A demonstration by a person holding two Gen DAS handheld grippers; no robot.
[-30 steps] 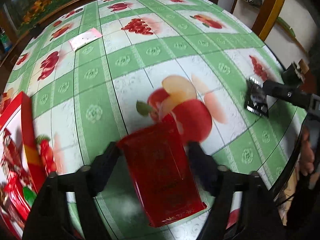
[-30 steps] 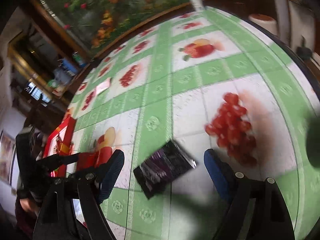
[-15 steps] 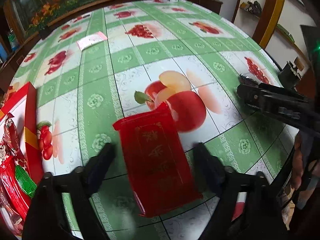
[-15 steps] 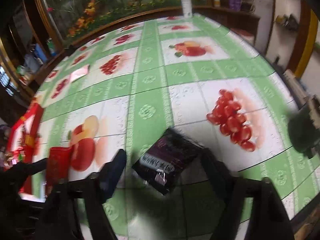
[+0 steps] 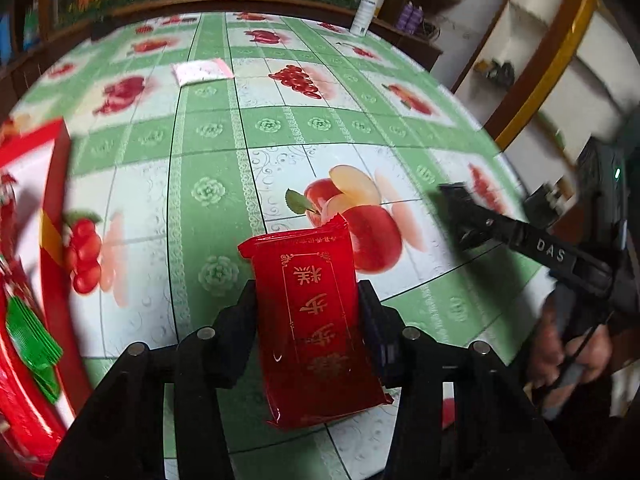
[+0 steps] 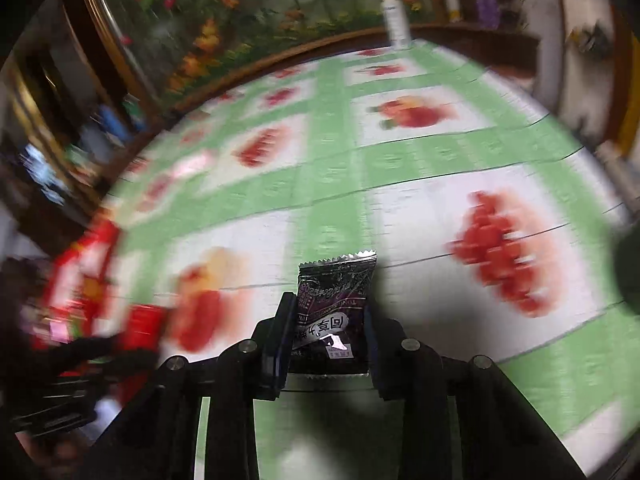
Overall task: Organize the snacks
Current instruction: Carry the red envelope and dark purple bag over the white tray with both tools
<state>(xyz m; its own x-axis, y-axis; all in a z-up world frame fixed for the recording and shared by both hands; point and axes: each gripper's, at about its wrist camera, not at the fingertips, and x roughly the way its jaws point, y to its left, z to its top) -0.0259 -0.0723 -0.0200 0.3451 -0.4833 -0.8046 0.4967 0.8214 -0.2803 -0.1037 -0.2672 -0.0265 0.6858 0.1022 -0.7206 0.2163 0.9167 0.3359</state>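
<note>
My left gripper (image 5: 307, 308) is shut on a red snack packet (image 5: 316, 312) with gold lettering and holds it above the table. My right gripper (image 6: 326, 320) is shut on a dark purple snack packet (image 6: 334, 300) and holds it up over the table. The right gripper also shows in the left wrist view (image 5: 452, 208) at the right. A red box (image 5: 36, 264) holding red and green snack packets stands at the left edge; it shows blurred in the right wrist view (image 6: 84, 264).
The table has a green and white fruit-print cloth (image 5: 280, 128). A pink and white packet (image 5: 202, 71) lies far back. A white bottle (image 5: 366, 10) stands at the far edge. Shelves and a wall are at the right.
Both grippers have closed on their packets and lifted them off the table. The right wrist view is blurred by motion now.
</note>
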